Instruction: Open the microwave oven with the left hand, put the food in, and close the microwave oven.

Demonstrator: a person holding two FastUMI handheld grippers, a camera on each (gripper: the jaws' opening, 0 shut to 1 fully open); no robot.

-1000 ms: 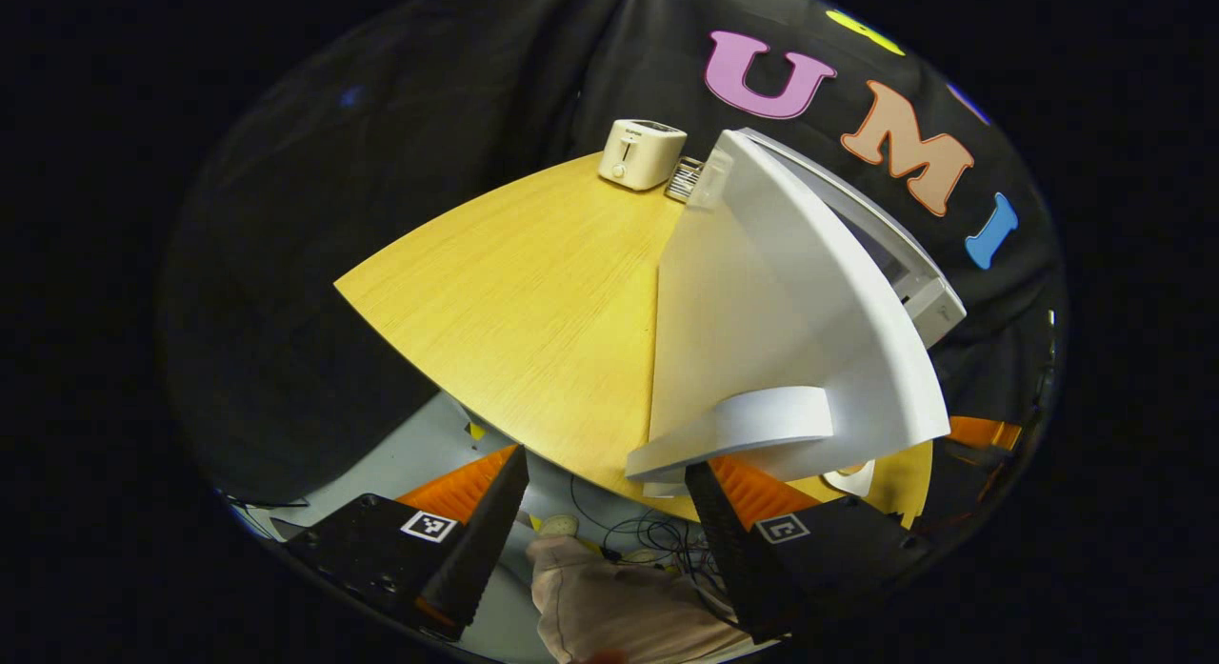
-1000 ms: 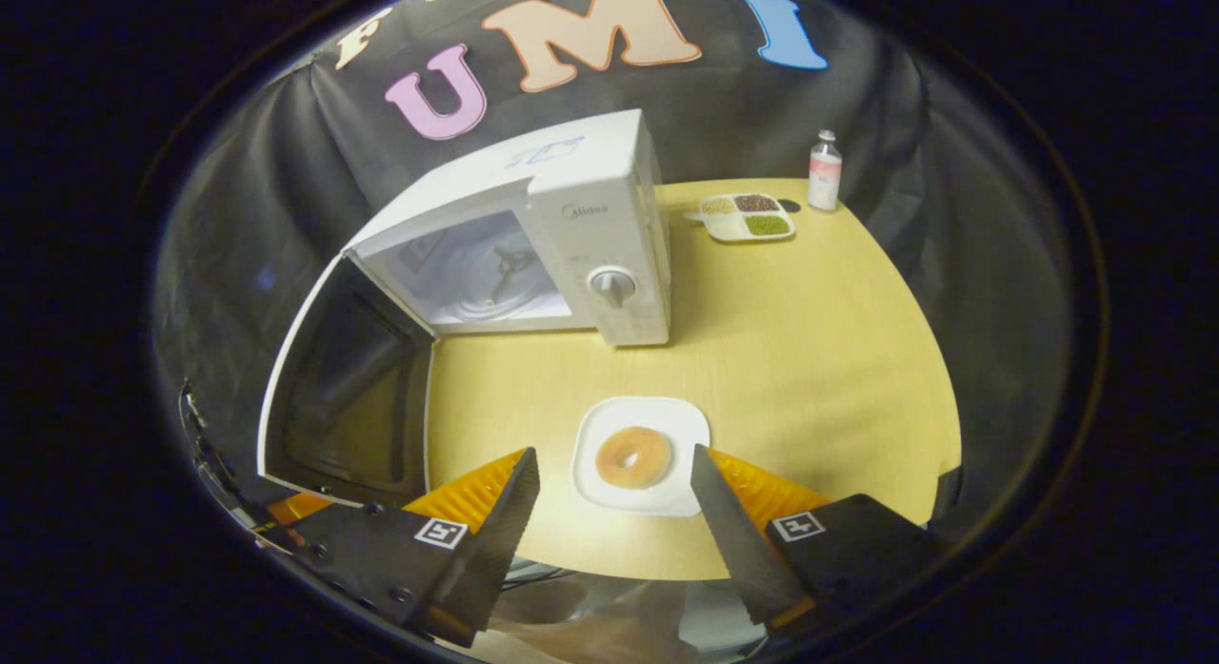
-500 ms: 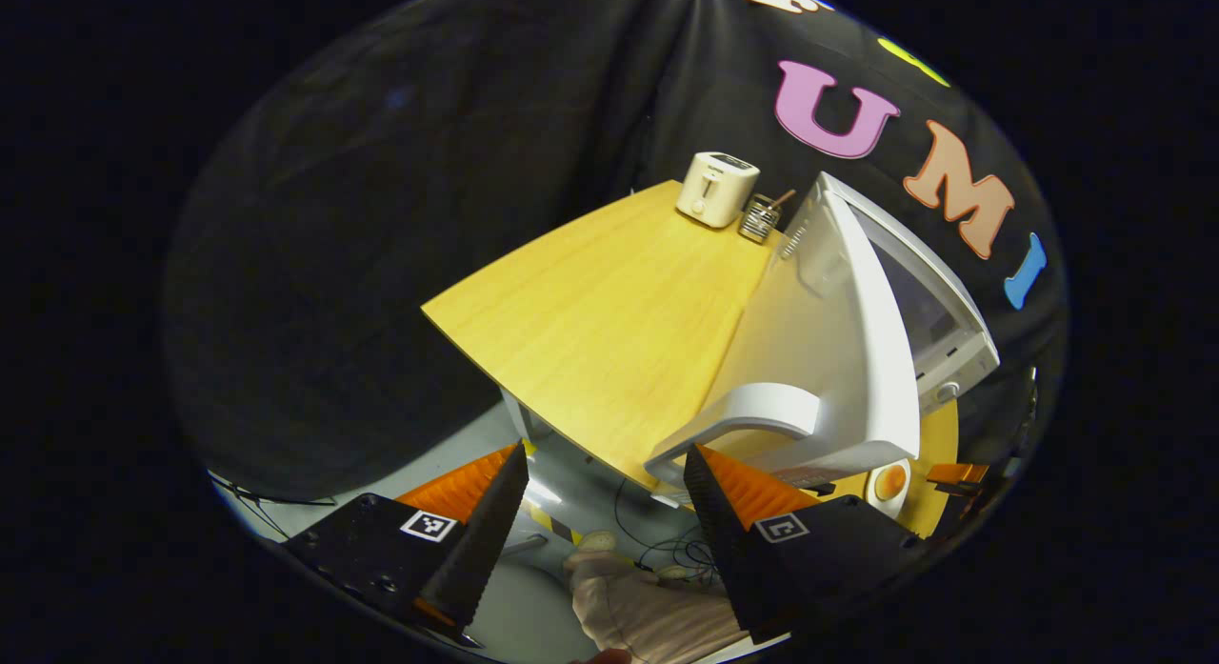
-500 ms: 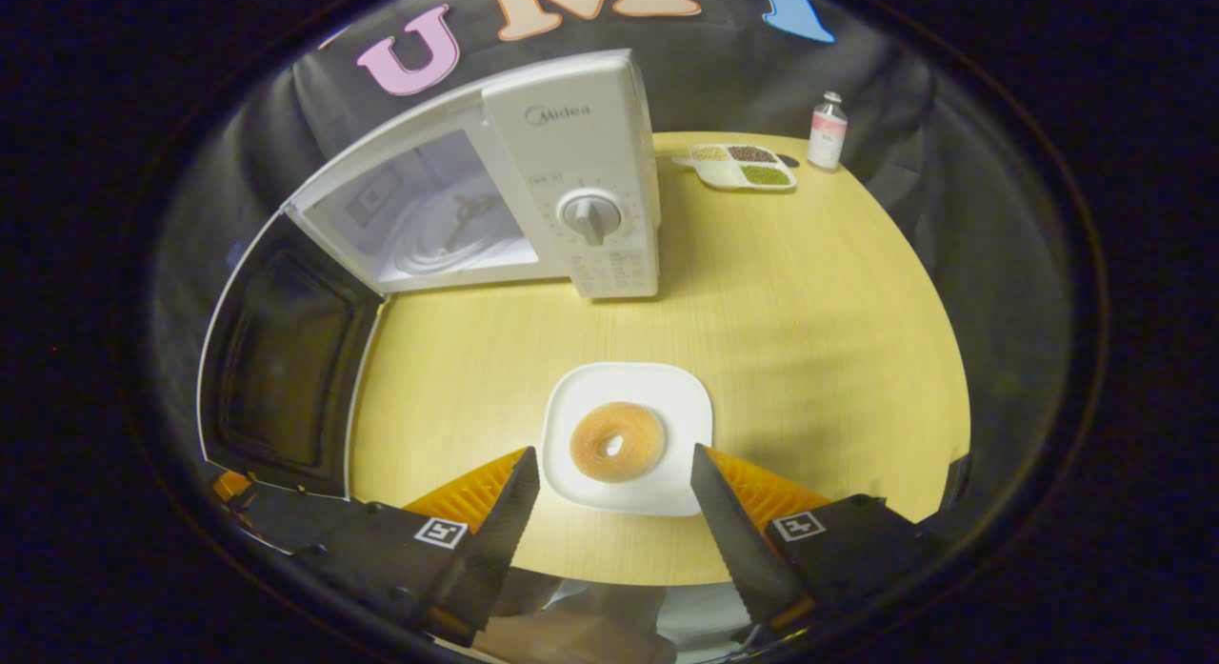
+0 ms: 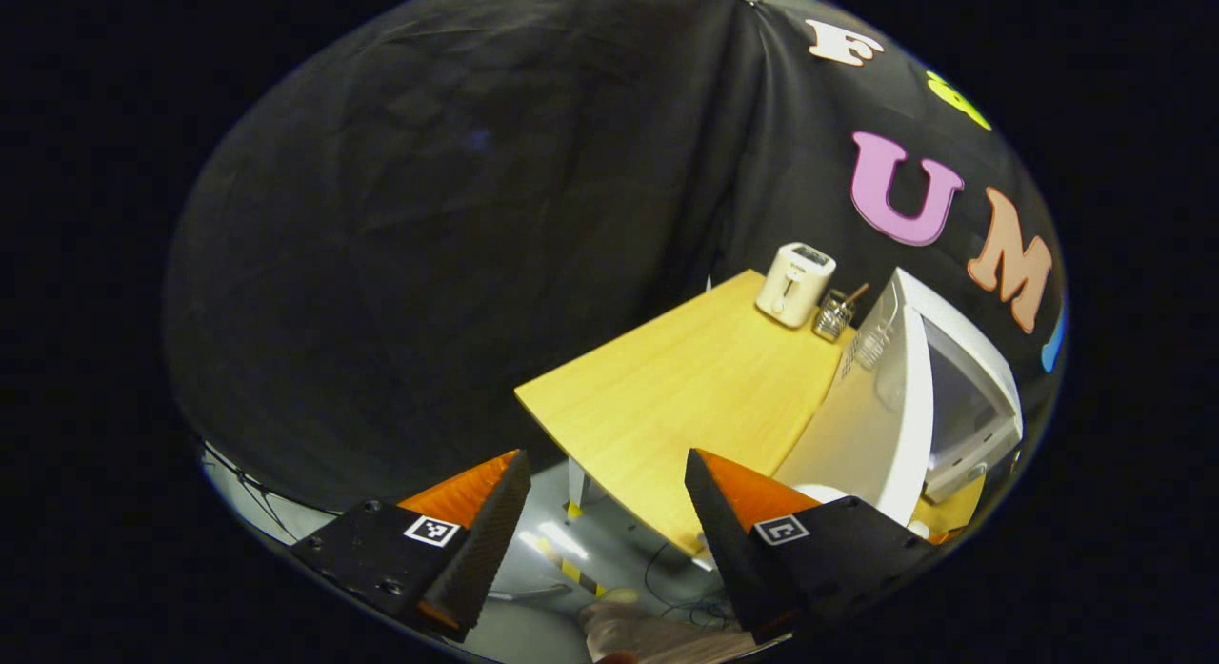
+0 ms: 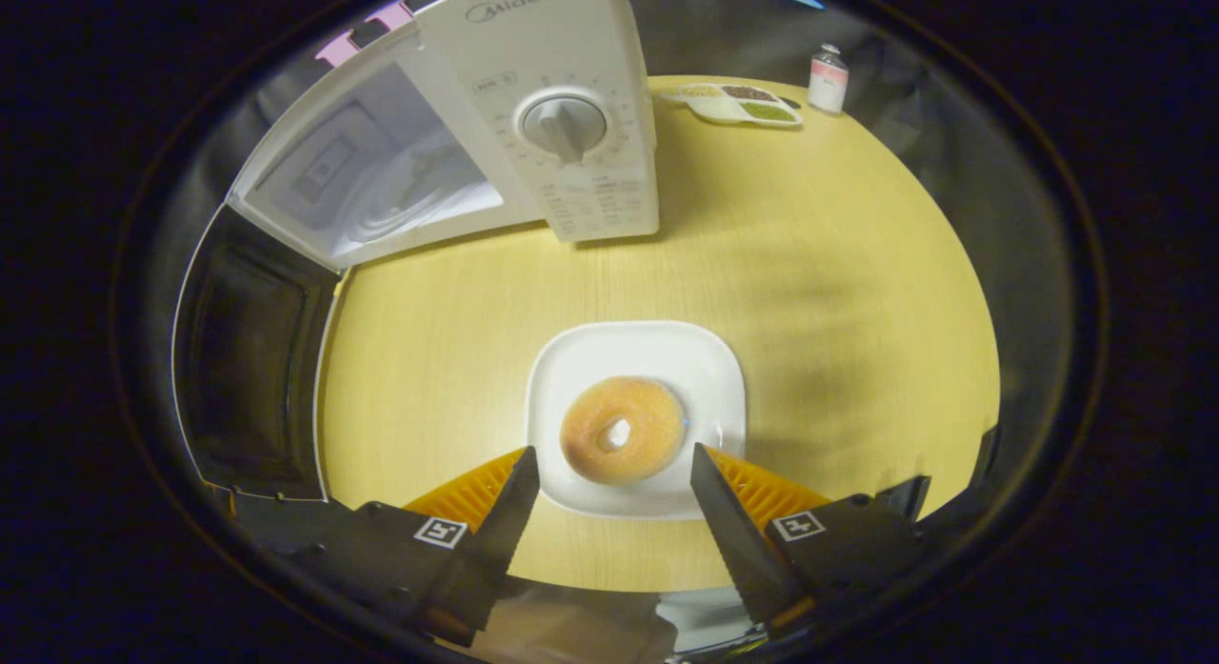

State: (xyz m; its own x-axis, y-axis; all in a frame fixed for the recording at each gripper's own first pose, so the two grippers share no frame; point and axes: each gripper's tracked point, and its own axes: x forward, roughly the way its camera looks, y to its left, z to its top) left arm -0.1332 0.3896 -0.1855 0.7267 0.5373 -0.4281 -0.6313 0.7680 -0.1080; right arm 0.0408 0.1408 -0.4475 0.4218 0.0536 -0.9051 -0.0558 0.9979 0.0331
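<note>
The microwave [image 6: 533, 121] stands on the table [image 6: 838, 292], and its door [image 6: 248, 359] is swung wide open, out from the left side of the microwave. Its inside [image 6: 381, 183] looks white, with nothing in it that I can see. A round knob [image 6: 564, 126] sits on the front of the microwave, to the right of the open part. The food is a donut [image 6: 622, 429] on a white plate [image 6: 709, 378]. The plate sits on the table in front of the microwave, a little way off from it. The right tongs [image 6: 614, 483] are spread apart and hold nothing. They hang just over the near edge of the plate, with one finger [image 6: 514, 497] on each side of the donut and not touching it. Far behind the microwave, near the back edge of the table, are a small dish [image 6: 738, 102] with colored bits in it and a little bottle [image 6: 827, 78] beside it. In the left gripper view, the left tongs [image 5: 605, 492] are spread apart too and hold nothing. They are off the table edge, away from the door [image 5: 890, 416] of the microwave. In that view a toaster [image 5: 795, 283] stands at the far end of the table [image 5: 686, 397], beyond the microwave, with a small wire holder [image 5: 833, 313] just beside it.
</note>
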